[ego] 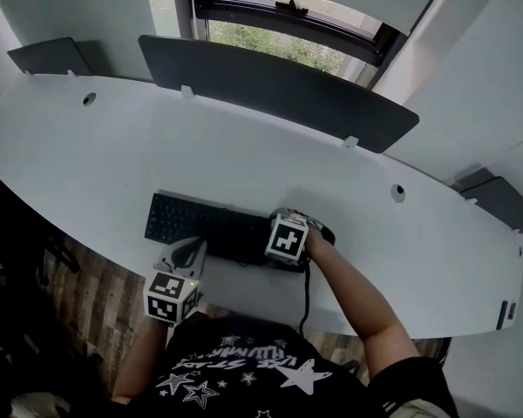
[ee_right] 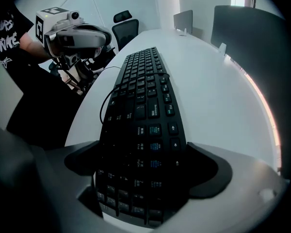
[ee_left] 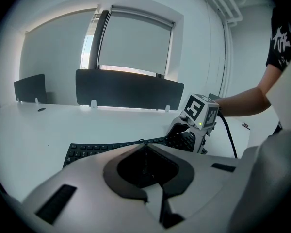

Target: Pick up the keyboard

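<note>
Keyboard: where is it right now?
Head view: the keyboard lies on the white desk near its front edge, in front of the person. Its right end sits between the right tool's jaws.

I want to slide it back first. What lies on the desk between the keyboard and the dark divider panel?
Nothing: the head view shows only bare white desk between the keyboard and the dark divider panel.
</note>
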`<state>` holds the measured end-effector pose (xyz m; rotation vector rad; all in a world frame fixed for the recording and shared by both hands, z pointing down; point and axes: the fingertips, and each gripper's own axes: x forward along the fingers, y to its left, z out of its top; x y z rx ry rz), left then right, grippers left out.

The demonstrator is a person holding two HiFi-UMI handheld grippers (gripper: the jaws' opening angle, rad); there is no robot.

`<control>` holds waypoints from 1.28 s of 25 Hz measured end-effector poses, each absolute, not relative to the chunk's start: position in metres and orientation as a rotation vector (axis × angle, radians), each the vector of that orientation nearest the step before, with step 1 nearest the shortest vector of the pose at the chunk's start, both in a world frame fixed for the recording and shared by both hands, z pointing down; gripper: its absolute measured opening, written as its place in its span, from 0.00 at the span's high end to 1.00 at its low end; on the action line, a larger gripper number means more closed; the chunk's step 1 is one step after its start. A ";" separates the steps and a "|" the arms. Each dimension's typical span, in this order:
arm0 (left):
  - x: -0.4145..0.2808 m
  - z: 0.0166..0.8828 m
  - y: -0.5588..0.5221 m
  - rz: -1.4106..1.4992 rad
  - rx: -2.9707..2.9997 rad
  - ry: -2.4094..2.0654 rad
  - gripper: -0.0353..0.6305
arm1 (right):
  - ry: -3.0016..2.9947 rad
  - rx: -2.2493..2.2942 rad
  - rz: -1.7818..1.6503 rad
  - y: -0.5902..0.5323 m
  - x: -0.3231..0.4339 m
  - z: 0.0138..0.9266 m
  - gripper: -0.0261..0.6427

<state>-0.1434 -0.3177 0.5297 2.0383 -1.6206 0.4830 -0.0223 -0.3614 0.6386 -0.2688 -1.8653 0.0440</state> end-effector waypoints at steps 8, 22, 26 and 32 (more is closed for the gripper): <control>-0.146 0.528 -0.313 0.468 2.077 -1.608 0.93 | -1.858 -0.218 -0.019 -0.362 -0.022 0.635 0.16; -0.153 0.525 -0.293 0.603 2.208 -1.542 0.93 | -1.784 0.165 -0.438 -0.351 -0.015 0.617 0.15; -0.159 0.517 -0.294 0.677 2.271 -1.573 0.93 | -1.772 0.271 -0.523 -0.348 -0.016 0.610 0.15; -0.163 0.505 -0.296 0.979 2.438 -1.525 0.93 | -1.738 0.409 -0.682 -0.343 -0.010 0.608 0.15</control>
